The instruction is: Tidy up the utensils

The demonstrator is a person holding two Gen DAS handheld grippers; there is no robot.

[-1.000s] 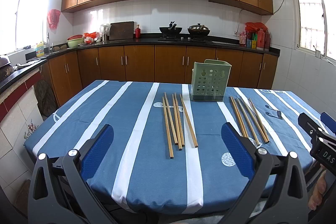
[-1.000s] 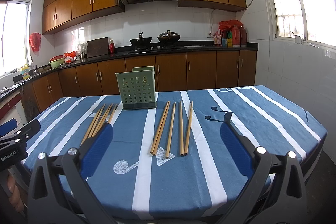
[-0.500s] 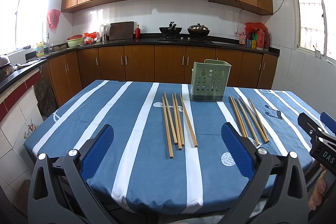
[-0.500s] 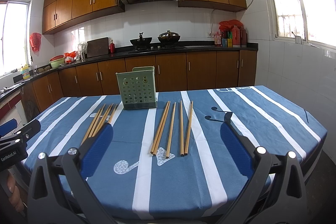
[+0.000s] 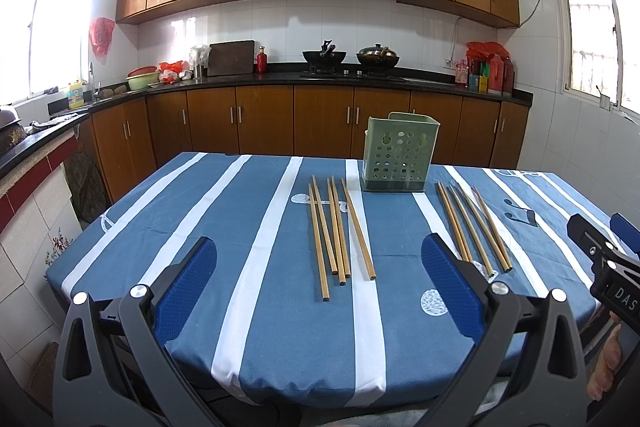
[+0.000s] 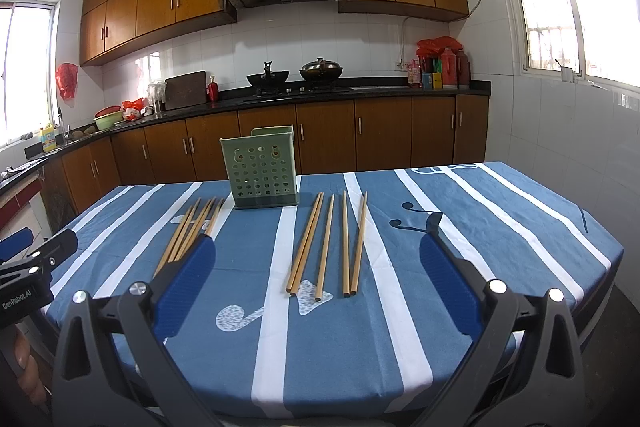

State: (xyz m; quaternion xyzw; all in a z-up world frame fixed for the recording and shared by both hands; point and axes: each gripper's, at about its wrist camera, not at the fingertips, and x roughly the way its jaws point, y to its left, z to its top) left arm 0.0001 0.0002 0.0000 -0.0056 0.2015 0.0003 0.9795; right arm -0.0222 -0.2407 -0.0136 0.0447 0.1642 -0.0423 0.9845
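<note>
Two loose groups of wooden chopsticks [image 5: 336, 231] [image 5: 474, 227] lie on the striped counter [image 5: 240, 267] either side of the green perforated holder [image 5: 396, 157] — nothing blocks them. Left gripper [image 5: 318, 285] and right gripper [image 6: 316, 285] hover with fingers wide and empty; the left-hand group's ends hide behind a right finger [image 6: 184, 287].

We see matt wooden chopsticks [image 5: 340, 231] on a blue-and-white striped cloth [image 5: 260, 327], a perforated green plastic holder [image 5: 398, 153], and textured blue claw pads [image 6: 182, 291].
</note>
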